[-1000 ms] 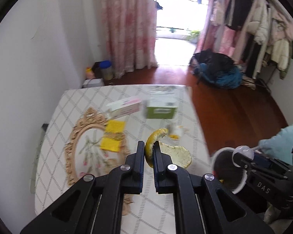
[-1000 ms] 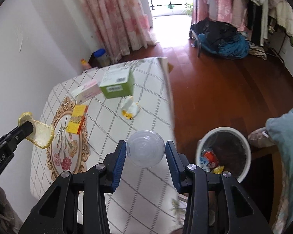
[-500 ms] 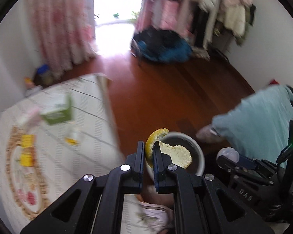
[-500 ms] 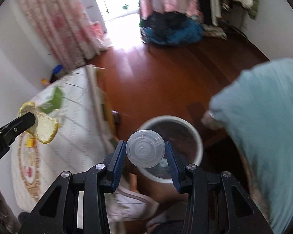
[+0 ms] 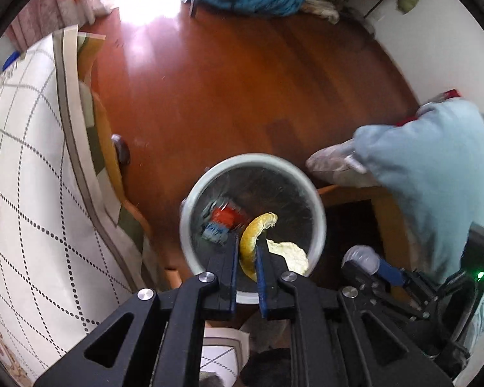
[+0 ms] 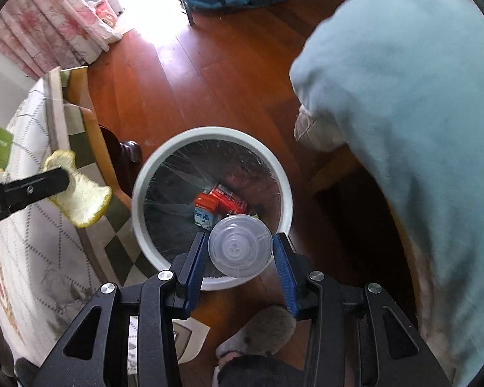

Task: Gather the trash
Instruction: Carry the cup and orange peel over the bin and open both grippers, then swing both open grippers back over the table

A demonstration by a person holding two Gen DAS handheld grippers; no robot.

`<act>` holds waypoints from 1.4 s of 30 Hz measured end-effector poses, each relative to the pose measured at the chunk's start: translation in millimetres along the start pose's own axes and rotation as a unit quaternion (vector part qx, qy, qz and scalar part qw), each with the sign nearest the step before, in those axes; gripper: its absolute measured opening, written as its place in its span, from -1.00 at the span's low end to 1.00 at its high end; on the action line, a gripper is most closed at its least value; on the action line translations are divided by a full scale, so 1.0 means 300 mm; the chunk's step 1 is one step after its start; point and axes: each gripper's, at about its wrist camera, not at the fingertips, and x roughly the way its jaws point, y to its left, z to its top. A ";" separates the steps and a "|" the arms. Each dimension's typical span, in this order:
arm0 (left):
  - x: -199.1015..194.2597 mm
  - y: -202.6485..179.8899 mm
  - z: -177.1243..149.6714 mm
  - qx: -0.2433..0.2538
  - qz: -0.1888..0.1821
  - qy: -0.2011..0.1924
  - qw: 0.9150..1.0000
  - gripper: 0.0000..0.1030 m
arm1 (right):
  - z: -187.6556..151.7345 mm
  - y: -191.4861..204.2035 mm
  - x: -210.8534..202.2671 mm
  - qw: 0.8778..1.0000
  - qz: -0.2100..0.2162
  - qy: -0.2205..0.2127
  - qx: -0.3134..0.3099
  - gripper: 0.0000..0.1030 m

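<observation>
A curled piece of fruit peel (image 5: 253, 242) is pinched between the nearly closed jaws of the left gripper (image 5: 246, 251), held by its yellow rind edge while the pale pith side hangs free to the right. It is judged light, soft and limp, so a thin edge grip suffices, though a damp rind could slip. In the right gripper (image 6: 240, 248) a clear plastic lid (image 6: 240, 245) is clamped across its rim by jaws set wide apart; it is judged light, springy and smooth, best held at opposite edges as here, since hard squeezing could buckle it. Directly ahead of and below both sets of jaws stands a white-rimmed trash bin (image 6: 282, 174), lined dark, with a red carton (image 6: 224, 201) and a milk carton (image 6: 205, 216) inside. A polished wooden floor (image 5: 242, 80) surrounds it, and a patterned tabletop (image 5: 25, 177) lies to the left.
</observation>
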 end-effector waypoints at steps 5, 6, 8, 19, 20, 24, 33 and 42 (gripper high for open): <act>0.026 0.017 -0.025 0.000 0.020 -0.002 1.000 0.81 | 0.034 0.007 0.076 1.000 -0.001 0.014 -0.004 0.12; 0.023 0.019 -0.029 0.000 0.024 -0.001 1.000 0.81 | 0.039 0.006 0.085 1.000 0.002 0.017 -0.004 0.37; 0.023 0.028 -0.032 -0.001 0.035 0.002 0.999 0.81 | 0.046 0.012 0.095 1.000 0.000 0.017 -0.003 0.56; -0.121 0.023 -0.119 0.016 0.102 -0.046 0.994 0.81 | -0.008 0.045 0.003 0.999 -0.038 0.013 -0.014 0.94; -0.143 0.022 -0.130 0.015 0.105 -0.052 0.993 0.81 | -0.014 0.049 -0.016 0.999 -0.041 0.011 -0.015 0.94; -0.241 0.019 -0.174 0.009 0.115 -0.079 0.990 0.81 | -0.047 0.069 -0.120 0.999 -0.041 -0.009 -0.017 0.94; -0.488 0.007 -0.293 0.000 0.120 -0.140 0.983 0.81 | -0.135 0.106 -0.413 0.997 -0.033 -0.067 -0.018 0.94; -0.726 0.057 -0.384 -0.031 0.135 -0.199 0.970 0.81 | -0.205 0.193 -0.695 0.992 -0.009 -0.125 -0.029 0.94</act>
